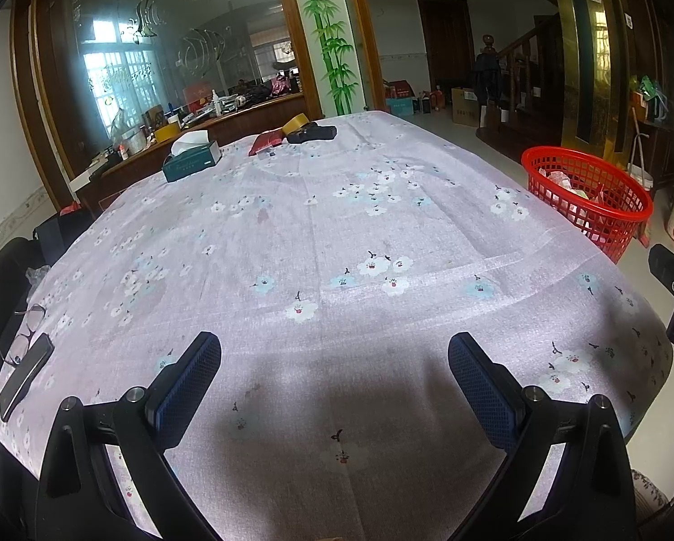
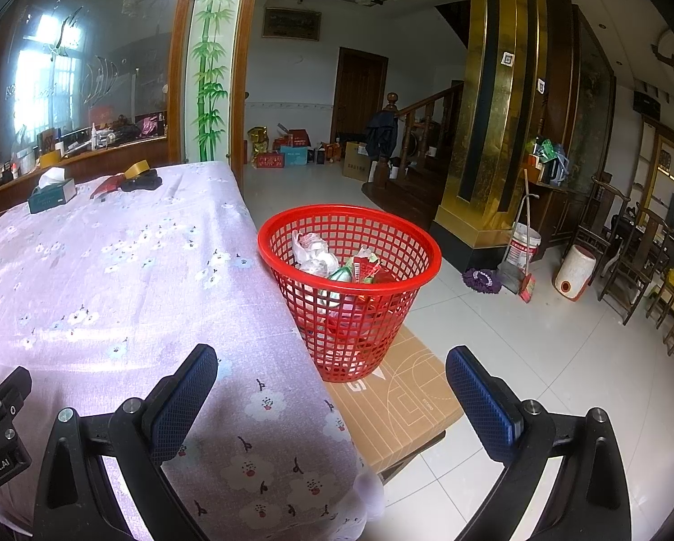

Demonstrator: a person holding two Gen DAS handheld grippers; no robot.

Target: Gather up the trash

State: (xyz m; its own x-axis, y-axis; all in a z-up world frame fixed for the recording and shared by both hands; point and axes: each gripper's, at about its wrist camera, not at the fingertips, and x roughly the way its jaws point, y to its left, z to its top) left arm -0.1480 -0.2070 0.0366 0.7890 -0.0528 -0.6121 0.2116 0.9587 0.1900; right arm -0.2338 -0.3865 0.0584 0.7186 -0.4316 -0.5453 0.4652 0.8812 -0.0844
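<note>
While the left wrist view looks across the flowered cloth of the worktop (image 1: 337, 234), the left tongs (image 1: 334, 363) hang above its near edge, spread wide and holding nothing. No loose trash shows on the cloth near them. A tissue box (image 1: 192, 160) and a roll of tape (image 1: 297, 122) sit at the far end. The red basket (image 1: 589, 207) stands off the right edge, ahead and to the right.

From the right wrist view, the right tongs (image 2: 332, 374) are also spread and empty, straddling the worktop's right edge. The basket, with crumpled wrappers (image 2: 332, 261) inside, stands on a cardboard box (image 2: 404, 405) just ahead. The right hand is likely the nearer one.
</note>
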